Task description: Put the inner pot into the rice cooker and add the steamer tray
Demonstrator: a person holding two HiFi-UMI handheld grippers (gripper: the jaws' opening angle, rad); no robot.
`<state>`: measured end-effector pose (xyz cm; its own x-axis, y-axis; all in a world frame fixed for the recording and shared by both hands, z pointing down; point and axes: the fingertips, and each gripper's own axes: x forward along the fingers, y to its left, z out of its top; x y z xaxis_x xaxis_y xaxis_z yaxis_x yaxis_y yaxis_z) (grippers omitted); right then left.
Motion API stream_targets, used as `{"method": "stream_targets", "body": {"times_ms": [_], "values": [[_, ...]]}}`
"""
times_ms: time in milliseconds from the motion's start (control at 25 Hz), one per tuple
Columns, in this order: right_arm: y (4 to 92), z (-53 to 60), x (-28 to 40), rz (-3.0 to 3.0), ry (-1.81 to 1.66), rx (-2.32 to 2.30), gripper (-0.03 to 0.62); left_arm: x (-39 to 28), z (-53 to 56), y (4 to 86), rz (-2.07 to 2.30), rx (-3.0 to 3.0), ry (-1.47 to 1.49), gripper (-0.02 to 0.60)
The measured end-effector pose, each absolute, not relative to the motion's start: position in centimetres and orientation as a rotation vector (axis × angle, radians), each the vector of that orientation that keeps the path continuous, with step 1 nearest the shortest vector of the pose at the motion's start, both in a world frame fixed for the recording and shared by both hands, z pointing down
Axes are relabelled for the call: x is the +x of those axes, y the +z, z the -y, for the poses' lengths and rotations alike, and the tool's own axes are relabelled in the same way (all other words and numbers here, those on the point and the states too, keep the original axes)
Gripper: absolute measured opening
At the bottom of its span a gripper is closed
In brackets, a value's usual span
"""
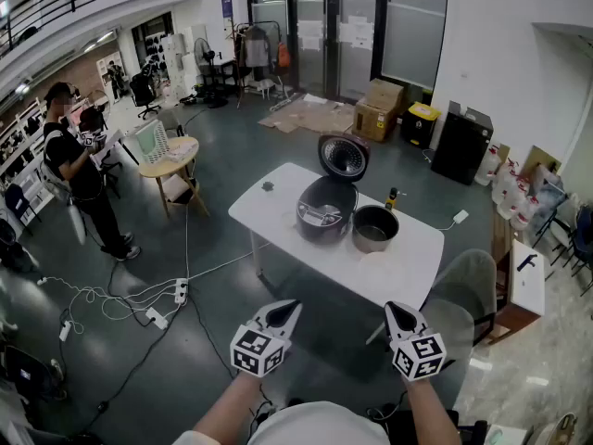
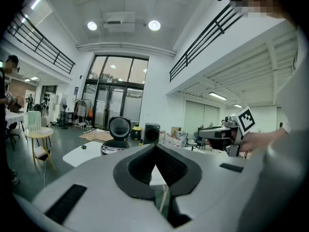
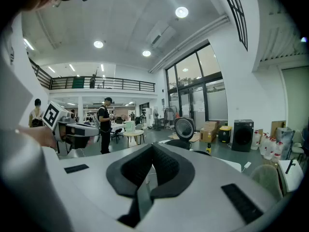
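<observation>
**Both grippers empty; pot and tray yet to go in**

Closest to us are our two hand-held grey grippers with marker cubes. The left gripper (image 1: 290,306) and the right gripper (image 1: 393,309) each have their black-padded fingers pressed together on nothing, and each gripper's own view shows the same.

We judge the task not yet begun. Well ahead of both sets of fingertips, out of reach, stands the long white table (image 1: 278,202). On it, ahead of the left fingers, sits the round dark-grey rice cooker (image 1: 324,213) with its hinged lid (image 1: 344,156) raised. Something glints in its bowl, but we cannot tell what. Ahead of the right fingers, just beside the cooker, the round metal inner pot (image 1: 375,228) rests on the tabletop, outside the cooker. Nearer to the right fingers than the pot lies the pale, shallow round steamer tray (image 1: 384,269), as we take it to be; it almost blends into the table.

Left to do, as we read it: approach the table, lower the pot into the cooker, then seat the tray on top.

We count two grippers, one table, one cooker, one pot and one tray.
</observation>
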<state>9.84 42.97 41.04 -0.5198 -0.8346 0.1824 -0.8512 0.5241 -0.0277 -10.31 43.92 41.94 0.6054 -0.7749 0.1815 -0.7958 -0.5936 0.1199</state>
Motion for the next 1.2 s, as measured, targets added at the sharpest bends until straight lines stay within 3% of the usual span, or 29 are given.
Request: {"method": "stream_targets", "body": {"times_ms": [840,1200], "values": [[41.5,-41.0,10.0,2.628,0.205,1.471,0.014,-9.5,-41.6,42.8,1.271,2.618,0.156,0.015],[41.8,-40.2,9.1,2.597,0.217,1.487,0.101,-10.9,-40.3,43.3,1.265,2.604,0.125,0.085]]}}
